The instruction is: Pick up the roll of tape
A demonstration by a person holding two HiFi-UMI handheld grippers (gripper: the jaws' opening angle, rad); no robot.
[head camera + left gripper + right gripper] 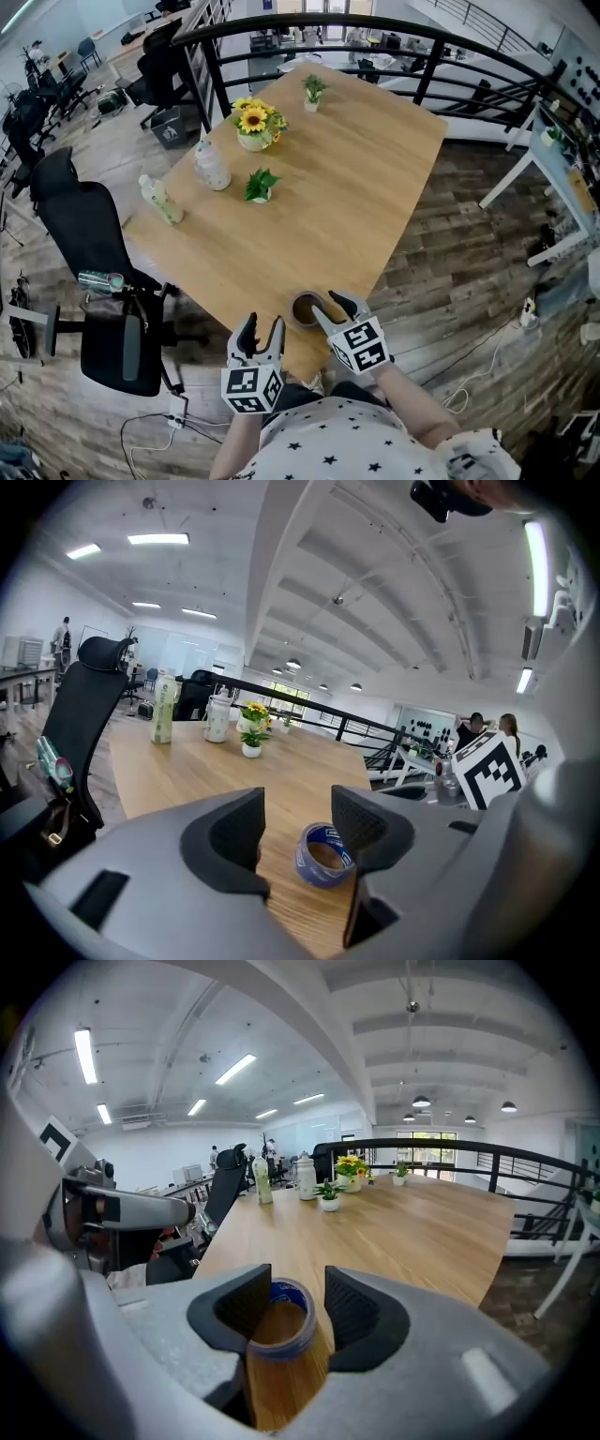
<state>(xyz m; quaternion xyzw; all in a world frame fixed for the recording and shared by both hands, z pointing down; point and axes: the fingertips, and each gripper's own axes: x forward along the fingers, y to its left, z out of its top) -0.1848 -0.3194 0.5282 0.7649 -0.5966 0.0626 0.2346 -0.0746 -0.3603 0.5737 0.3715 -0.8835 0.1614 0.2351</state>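
Tape still on the table; right gripper spread around it, seemingly not squeezing yet. Left gripper beside it gapes empty.

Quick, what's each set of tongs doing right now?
Left tongs: open, empty.
Right tongs: open, roll of tape between them.

Bright, even light all round: white ceiling strips glare overhead, and daylight pours through the far windows. The tabletop shows a mild sheen and only soft, faint shadows. Views from my left claw and right claw bow hard at the edges, ringed black; the near claw bodies look blurred. The head view curves too.
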